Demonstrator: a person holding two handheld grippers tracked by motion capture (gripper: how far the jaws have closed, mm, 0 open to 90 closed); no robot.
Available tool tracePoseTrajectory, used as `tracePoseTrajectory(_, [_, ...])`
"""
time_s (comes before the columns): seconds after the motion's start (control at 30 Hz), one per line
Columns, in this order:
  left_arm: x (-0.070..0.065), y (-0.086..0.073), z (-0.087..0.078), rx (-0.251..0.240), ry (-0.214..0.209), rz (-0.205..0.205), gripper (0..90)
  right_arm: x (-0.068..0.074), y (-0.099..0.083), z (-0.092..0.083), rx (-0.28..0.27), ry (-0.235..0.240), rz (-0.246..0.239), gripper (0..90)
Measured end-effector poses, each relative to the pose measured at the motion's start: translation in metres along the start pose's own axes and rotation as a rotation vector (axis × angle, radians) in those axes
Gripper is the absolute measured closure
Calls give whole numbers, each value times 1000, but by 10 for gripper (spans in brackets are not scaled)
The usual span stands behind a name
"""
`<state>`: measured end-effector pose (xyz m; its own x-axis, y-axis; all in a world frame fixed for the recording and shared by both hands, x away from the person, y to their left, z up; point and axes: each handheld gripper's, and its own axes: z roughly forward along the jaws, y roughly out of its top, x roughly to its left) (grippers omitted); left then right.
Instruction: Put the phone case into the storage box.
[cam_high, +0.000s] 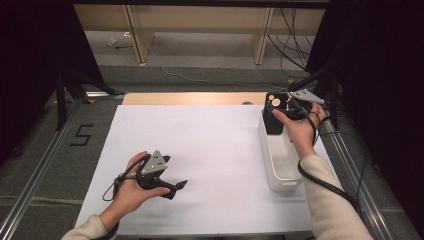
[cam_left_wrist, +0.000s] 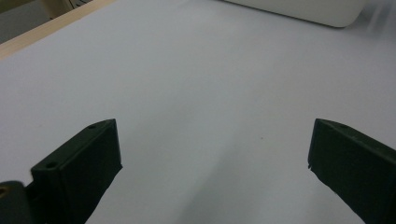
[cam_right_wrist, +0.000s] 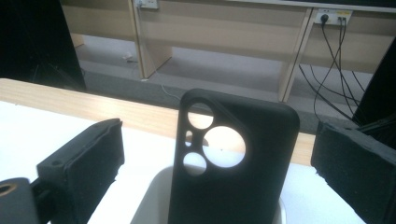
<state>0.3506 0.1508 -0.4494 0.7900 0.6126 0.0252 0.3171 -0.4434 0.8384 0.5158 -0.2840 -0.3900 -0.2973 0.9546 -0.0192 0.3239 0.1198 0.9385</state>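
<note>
I read right gripper (cam_right_wrist: 217, 158) jaws wide apart, gripping nothing | black phone case (cam_right_wrist: 231, 163) stands upright between them, apparently untouched, its foot in the white bin (cam_high: 280, 165) below | left gripper (cam_left_wrist: 212, 154) spread open over bare white sheet (cam_left_wrist: 196, 93), bin far ahead.

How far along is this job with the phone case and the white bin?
The black phone case already stands upright at the far end of the white bin. The right gripper hovers open around it; the left gripper idles open over the table. Probably only pulling away remains.
</note>
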Motion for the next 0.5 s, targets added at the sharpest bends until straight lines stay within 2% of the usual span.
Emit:
tracePoseTrajectory(0.2, [0, 0, 0, -2, 3, -4, 20, 0, -2, -16, 1, 17, -17, 52])
tracePoseTrajectory(0.5, [0, 0, 0, 0, 6, -5, 20, 3, -5, -43, -19, 82, -20, 60])
